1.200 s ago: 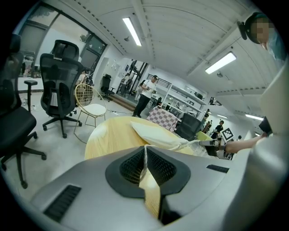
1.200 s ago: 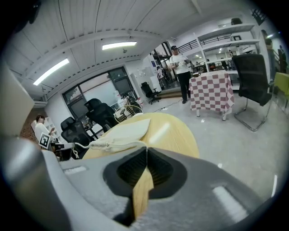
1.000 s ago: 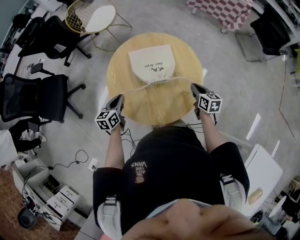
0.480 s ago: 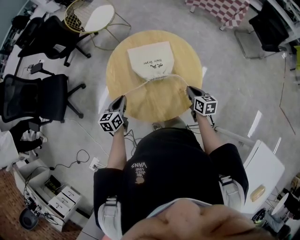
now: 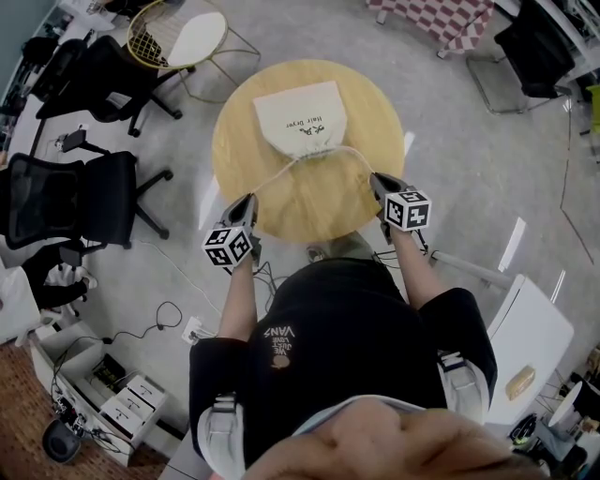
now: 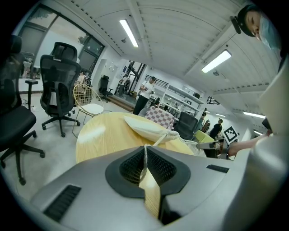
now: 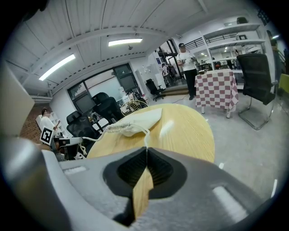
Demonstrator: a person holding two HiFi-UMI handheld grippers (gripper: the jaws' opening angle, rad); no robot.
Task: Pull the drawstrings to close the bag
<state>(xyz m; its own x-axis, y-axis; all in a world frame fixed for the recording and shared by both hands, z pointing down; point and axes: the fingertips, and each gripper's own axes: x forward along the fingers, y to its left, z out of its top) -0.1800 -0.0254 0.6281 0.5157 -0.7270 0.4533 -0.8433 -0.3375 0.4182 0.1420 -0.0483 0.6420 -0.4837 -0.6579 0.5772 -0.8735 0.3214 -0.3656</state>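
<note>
A cream drawstring bag [image 5: 300, 114] lies flat on the round wooden table [image 5: 309, 202], its gathered mouth toward me. One white cord [image 5: 274, 178] runs from the mouth to my left gripper [image 5: 249, 199] at the table's near left edge. The other cord [image 5: 361, 161] leads to my right gripper [image 5: 377, 180] at the near right edge. In the left gripper view the cord [image 6: 145, 155] is pinched between the shut jaws, with the bag [image 6: 143, 128] beyond. The right gripper view shows its cord [image 7: 145, 137] clamped the same way, running to the bag [image 7: 135, 121].
Black office chairs [image 5: 70, 192] stand to the left on the grey floor. A wire chair with a white seat [image 5: 183, 37] is behind the table. A checkered table [image 5: 436, 19] sits at the back right. Cables and boxes [image 5: 122, 398] lie near my left foot.
Both grippers have shifted slightly inward and back toward my body, keeping their hold on the cords. The cords now run straighter from the bag's mouth.
</note>
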